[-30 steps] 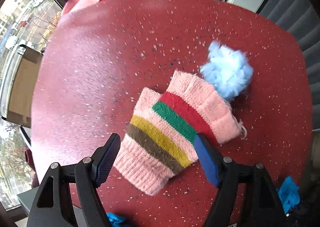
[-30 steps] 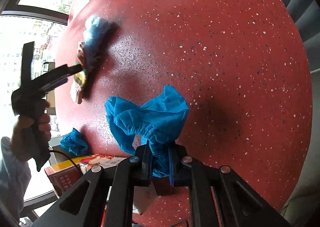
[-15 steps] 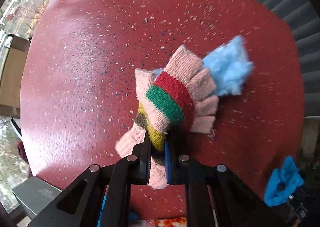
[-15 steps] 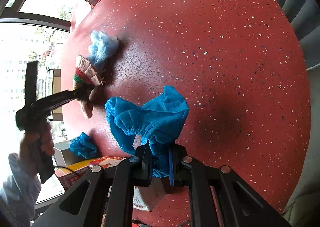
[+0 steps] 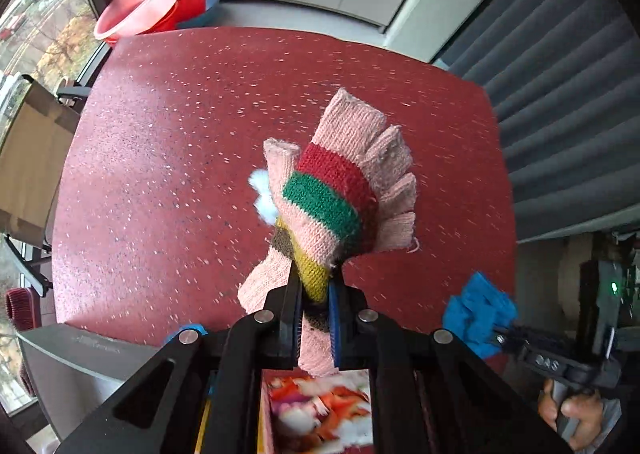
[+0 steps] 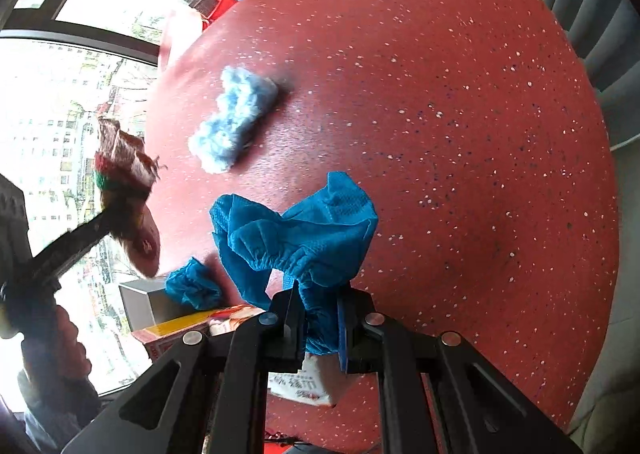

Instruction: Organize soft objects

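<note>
1. Left wrist view. The left gripper (image 5: 316,294) is clenched on a striped knitted glove (image 5: 340,193), with the pads pressing its yellow and brown bands; the glove hangs clear above the red speckled counter (image 5: 180,153). Its pink finger stubs point up and to the right. A tuft of pale fluff (image 5: 262,193) shows just past the glove's left edge.
2. Left wrist view, surroundings. Pink and red basins (image 5: 152,1) are stacked beyond the far-left corner of the counter. A colourful printed box (image 5: 320,414) lies below the gripper, blurred. A grey box (image 5: 80,354) sits at lower left. At right, the other gripper carries a blue cloth, and a hand (image 5: 576,418) grips its handle.
3. Right wrist view. The right gripper (image 6: 320,318) is clenched on a blue shoe cover (image 6: 296,230), which bunches upward from the pads, over the counter (image 6: 460,133).
4. Right wrist view, surroundings. A light blue fluff ball (image 6: 234,117) lies on the counter, well apart from the shoe cover. A second crumpled blue shoe cover (image 6: 192,288) rests near the counter's edge beside the grey box (image 6: 140,304). At left, the left gripper holds the glove (image 6: 124,189) raised off the counter before the bright window (image 6: 60,113).
</note>
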{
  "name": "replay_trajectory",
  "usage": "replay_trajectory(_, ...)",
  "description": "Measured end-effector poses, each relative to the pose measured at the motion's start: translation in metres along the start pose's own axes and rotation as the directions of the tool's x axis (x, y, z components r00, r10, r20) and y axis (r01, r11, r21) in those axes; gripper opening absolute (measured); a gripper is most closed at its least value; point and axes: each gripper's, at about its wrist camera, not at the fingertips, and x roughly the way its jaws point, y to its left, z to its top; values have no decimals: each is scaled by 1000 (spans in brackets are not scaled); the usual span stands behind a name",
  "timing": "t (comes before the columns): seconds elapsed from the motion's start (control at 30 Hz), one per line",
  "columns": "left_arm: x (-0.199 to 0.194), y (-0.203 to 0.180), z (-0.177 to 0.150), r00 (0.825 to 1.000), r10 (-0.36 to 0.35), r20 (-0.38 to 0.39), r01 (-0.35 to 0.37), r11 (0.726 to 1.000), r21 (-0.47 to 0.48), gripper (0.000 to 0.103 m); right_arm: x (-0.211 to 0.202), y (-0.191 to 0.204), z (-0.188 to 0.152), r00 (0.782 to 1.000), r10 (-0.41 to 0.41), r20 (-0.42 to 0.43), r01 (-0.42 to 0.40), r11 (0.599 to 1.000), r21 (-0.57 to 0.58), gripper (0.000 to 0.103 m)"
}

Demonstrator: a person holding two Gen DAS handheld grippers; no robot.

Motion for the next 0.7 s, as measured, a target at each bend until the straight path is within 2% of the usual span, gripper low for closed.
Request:
replay_trajectory(0.3,-19,-47,-22,998,-68,-11,68,996,57,12,-18,23,-27,1000,-22,16,23,999,-41,12)
replay_trajectory(0.47,-32,-50,-54,995,-98,-20,100,992,76,12,-25,36,-52,999,-33,26,34,998,-54,12)
replay_trajectory(0.7,-59,-36,-87,991,-131,5,131,989,74,12,-28,59,-90,999,-41,34,43,997,-70,12)
